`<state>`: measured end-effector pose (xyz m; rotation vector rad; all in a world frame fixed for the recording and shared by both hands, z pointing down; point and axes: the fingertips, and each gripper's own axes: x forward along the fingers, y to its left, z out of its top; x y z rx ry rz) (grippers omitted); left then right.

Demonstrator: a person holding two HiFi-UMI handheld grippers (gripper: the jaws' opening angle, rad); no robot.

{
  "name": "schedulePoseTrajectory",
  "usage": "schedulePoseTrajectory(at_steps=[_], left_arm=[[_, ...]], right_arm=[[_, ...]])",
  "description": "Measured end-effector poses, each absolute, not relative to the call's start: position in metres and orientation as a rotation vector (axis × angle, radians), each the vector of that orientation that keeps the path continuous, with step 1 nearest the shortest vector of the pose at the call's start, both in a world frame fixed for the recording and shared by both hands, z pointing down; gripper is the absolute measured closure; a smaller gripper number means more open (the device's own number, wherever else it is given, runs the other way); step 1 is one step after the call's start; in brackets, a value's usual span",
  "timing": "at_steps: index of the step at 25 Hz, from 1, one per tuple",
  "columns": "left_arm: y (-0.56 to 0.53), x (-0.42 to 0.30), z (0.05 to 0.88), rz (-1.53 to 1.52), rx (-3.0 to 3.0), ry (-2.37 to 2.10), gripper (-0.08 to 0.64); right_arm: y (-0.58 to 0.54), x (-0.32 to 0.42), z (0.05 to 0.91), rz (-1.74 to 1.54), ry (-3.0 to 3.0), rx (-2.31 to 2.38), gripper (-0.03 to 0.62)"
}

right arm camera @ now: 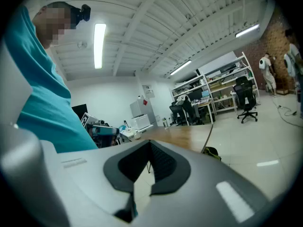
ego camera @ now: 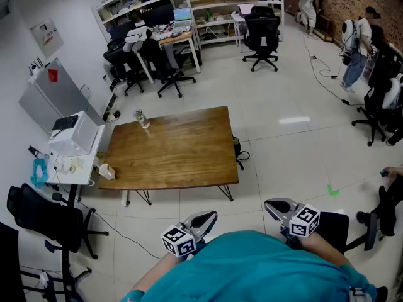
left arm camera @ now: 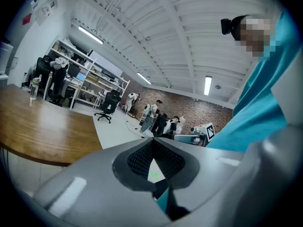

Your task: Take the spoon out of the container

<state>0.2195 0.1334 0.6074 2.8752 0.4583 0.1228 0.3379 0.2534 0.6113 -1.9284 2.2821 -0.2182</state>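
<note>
Left gripper [ego camera: 204,219]: held close to the person's body, in front of the teal shirt [ego camera: 252,269], with its marker cube [ego camera: 179,241] behind the jaws. In the left gripper view the left gripper [left arm camera: 151,143] has its jaws together at the tips, with only floor showing through the small gap behind them. Nothing is held.

Right gripper [ego camera: 277,206]: also close to the body, to the right of the left gripper and level with it, marker cube [ego camera: 304,220] behind the jaws. In the right gripper view the right gripper [right arm camera: 150,148] is closed, pads meeting at the tips. Nothing is held.

Wooden table [ego camera: 176,150]: ahead of both grippers and well apart from them, bare floor between. It also shows in both gripper views [left arm camera: 42,131] [right arm camera: 189,134].

Container [ego camera: 141,119]: small and clear, upright at the table's far-left corner, ahead and to the left of the left gripper. It is touched by neither gripper. It appears as a small shape at the table's far end in the left gripper view [left arm camera: 33,90]. The spoon is too small to make out.

Pale cup [ego camera: 106,172]: at the table's near-left corner, left of the left gripper.
</note>
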Motion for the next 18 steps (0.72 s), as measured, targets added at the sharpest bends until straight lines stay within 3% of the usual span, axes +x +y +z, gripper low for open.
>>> schedulePoseTrajectory(at_steps=[10, 18], left_arm=[[0.162, 0.257, 0.604, 0.212, 2.897, 0.380, 0.558], [0.007, 0.131, 0.611, 0.054, 2.885, 0.172, 0.558]], right_arm=[[0.268, 0.377, 0.611, -0.249, 2.334, -1.842, 0.591], [0.103, 0.272, 0.599, -0.195, 2.481, -1.771, 0.591]])
